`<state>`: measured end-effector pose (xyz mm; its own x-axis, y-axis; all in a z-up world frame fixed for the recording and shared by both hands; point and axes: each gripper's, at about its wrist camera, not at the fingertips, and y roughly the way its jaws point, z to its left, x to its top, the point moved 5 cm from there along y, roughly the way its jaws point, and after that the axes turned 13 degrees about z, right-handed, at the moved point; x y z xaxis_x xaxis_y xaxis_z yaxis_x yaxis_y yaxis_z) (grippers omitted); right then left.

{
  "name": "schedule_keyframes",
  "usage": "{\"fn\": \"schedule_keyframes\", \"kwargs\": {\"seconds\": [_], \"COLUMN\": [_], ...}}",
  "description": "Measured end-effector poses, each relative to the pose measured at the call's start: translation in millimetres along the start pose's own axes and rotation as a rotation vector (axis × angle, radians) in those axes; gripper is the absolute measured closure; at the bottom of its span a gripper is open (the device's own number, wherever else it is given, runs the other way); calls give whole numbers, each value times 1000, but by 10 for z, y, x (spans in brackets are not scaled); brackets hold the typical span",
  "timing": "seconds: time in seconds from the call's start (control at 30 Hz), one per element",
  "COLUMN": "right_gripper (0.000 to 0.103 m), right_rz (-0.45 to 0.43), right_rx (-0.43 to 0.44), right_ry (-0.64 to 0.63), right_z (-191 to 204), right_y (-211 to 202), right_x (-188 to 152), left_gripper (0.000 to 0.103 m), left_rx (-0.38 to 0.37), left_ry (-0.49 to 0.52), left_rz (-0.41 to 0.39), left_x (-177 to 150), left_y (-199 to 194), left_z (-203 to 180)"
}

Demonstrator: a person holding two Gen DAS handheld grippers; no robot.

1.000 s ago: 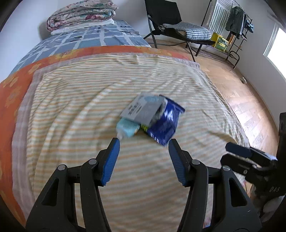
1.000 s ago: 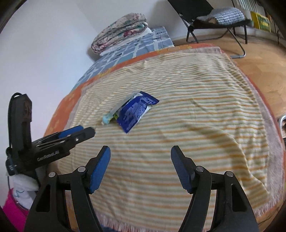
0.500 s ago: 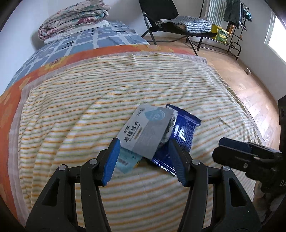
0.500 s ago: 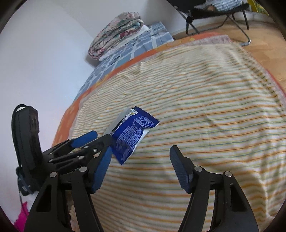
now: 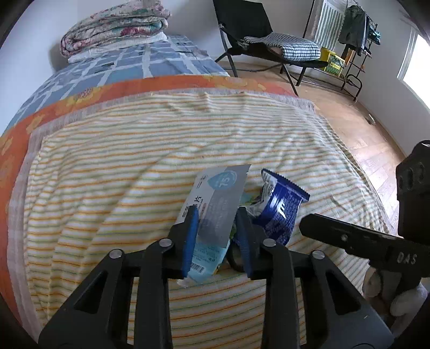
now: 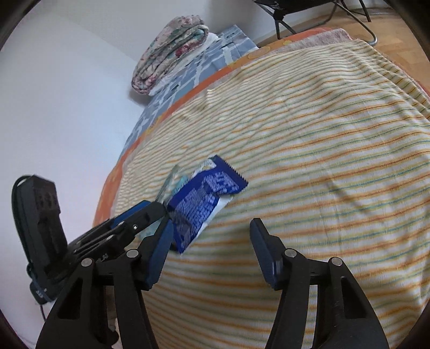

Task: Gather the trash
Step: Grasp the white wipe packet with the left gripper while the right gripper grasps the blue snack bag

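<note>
The bed (image 5: pixel 94 166) filled most of what I saw, its striped blanket (image 5: pixel 161 139) spread over an orange sheet (image 5: pixel 16 128), with a folded quilt (image 5: pixel 113 24) stacked at eleven o'clock and a black folding chair (image 5: pixel 242 24) on the wood floor (image 5: pixel 376 150) at one o'clock.

My left gripper (image 5: pixel 216 236) pointed down at the trash, and its jaws were closing around the grey wipes packet (image 5: pixel 217 204), which stood between the blue pads; from my view the pads looked to be against its edges, and the packet's lower end with the barcode hung toward me between the fingers. Just at three o'clock of it lay the blue snack wrapper (image 5: pixel 279 212), touching the packet, with a crumpled pale wrapper (image 5: pixel 250 200) tucked between the two.

My right gripper (image 6: pixel 211 249) was also closing, but nothing sat between its pads; the blue snack wrapper lay on the blanket at eleven o'clock of its gap, its corner just beside the left pad. My gloved right hand (image 5: pixel 400 303) showed at four o'clock in the left view.
</note>
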<state>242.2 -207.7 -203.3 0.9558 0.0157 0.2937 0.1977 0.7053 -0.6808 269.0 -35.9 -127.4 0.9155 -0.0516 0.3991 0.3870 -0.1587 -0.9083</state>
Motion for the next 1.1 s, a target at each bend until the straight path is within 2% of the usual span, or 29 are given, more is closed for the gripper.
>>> {"fn": "schedule_keyframes", "kwargs": {"seconds": [0.2,0.4,0.43,0.47,0.5,0.6,0.83,0.93,1.1], "right_gripper": [45,40,40,40,40,37,40,46,49], "right_rz": [-1,12,14,15,15,14,32,34,19], "right_rx": [17,-39,-55,-71,-97,-147,-279,-302,-267], "right_ry": [75,131,132,133,130,113,7,-26,-27], "right_z": [-36,61,84,100,124,187,309,316,275], "right_y": [55,130,154,170,201,246,311,324,258], "right_x": [123,236,254,261,282,322,364,392,363], "left_gripper": [76,77,80,96,97,97,97,100,103], "left_rx": [4,26,30,57,62,15,-49,-43,-44], "left_ry": [-11,5,3,-8,-19,-62,-104,-111,-127], "left_rz": [-22,-34,-37,-32,-29,-7,-3,-14,-33], "left_x": [62,76,78,81,79,66,73,84,83], "left_y": [-10,-9,-17,-6,5,60,93,72,31], "left_z": [70,102,115,160,202,339,413,412,433]}}
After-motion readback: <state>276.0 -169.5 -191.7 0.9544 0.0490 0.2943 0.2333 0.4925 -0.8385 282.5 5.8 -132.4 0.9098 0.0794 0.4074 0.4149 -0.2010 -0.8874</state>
